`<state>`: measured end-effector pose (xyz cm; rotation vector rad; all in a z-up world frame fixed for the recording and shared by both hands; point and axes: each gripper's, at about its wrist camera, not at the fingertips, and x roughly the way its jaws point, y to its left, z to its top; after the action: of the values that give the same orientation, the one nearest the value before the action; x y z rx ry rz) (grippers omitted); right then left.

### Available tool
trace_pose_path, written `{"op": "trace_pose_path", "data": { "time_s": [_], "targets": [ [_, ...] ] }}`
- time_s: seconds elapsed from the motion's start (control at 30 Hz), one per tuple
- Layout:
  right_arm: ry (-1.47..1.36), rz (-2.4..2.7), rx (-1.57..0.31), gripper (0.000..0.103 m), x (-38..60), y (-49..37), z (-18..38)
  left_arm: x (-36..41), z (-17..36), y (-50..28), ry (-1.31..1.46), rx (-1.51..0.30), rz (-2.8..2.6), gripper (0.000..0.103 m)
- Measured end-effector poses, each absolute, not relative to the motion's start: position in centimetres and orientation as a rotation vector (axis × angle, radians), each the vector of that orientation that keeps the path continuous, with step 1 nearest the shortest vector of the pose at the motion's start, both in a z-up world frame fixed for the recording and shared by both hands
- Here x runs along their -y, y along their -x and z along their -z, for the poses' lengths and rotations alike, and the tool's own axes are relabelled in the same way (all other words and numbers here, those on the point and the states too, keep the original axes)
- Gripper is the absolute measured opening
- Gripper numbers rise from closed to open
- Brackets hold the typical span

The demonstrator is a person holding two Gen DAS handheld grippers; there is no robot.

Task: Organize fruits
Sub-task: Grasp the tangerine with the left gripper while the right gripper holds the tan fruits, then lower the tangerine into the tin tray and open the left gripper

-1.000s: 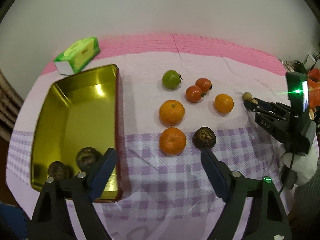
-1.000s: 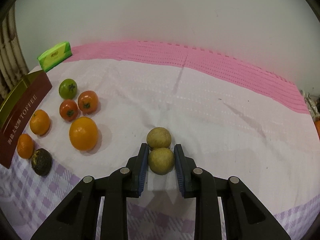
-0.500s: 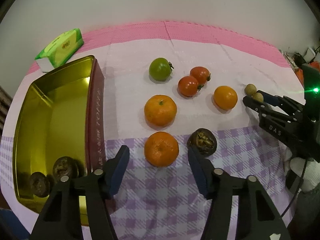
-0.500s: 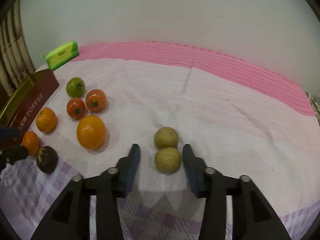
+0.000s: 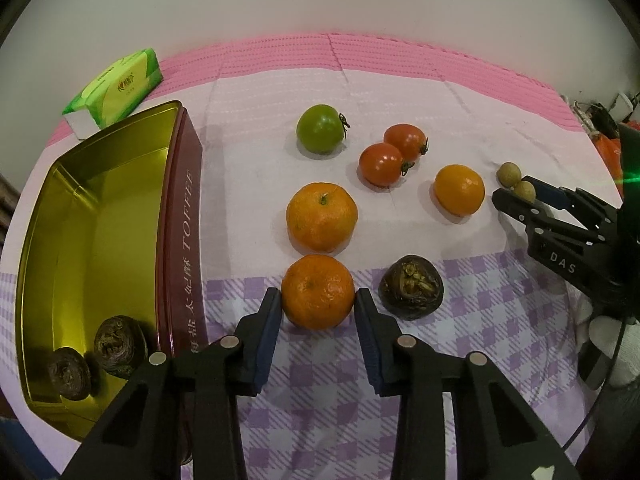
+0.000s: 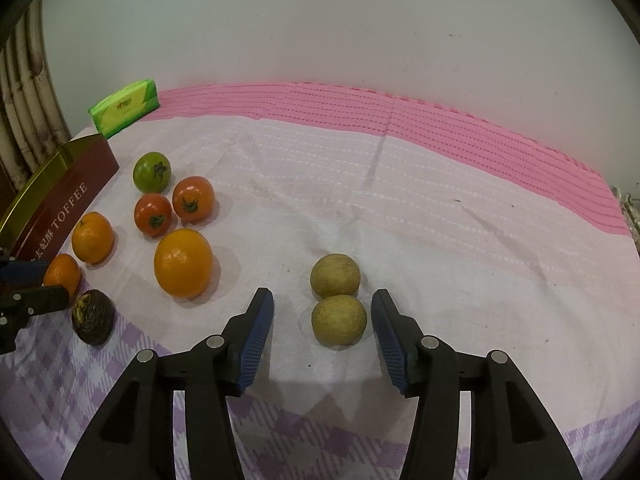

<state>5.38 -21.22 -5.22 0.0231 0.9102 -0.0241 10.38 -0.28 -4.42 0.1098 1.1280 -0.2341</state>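
A desk (image 6: 440, 208) under a pink and lilac-checked cloth stands against a plain white wall. The left hand-held gripper (image 5: 318, 310) has moved forward since a moment ago; its pads now touch both sides of the nearest tangerine (image 5: 318, 291), beside a gold tin (image 5: 100, 216) whose long side runs away from the camera. The right hand-held gripper (image 6: 322, 312) has spread apart, straddling the nearer of two touching small brown fruits (image 6: 339, 320) without contact.

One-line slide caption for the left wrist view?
Left gripper closing around the near mandarin, gold toffee tin alongside holding two dark fruits.
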Motion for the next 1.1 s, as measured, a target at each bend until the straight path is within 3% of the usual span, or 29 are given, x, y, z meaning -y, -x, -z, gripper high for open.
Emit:
{"op": "trace_pose_path", "data": {
  "time_s": [0.73, 1.1],
  "targets": [
    [-0.027, 0.024, -0.912, 0.054, 21.3, -5.4, 5.2, -1.6, -0.2, -8.9, -0.056, -1.053, 0.235, 0.033],
    [-0.026, 0.024, -0.912, 0.055, 21.3, -5.5, 5.2, -8.3, -1.5, -10.1, -0.027, -1.025, 0.081, 0.032]
  ]
}}
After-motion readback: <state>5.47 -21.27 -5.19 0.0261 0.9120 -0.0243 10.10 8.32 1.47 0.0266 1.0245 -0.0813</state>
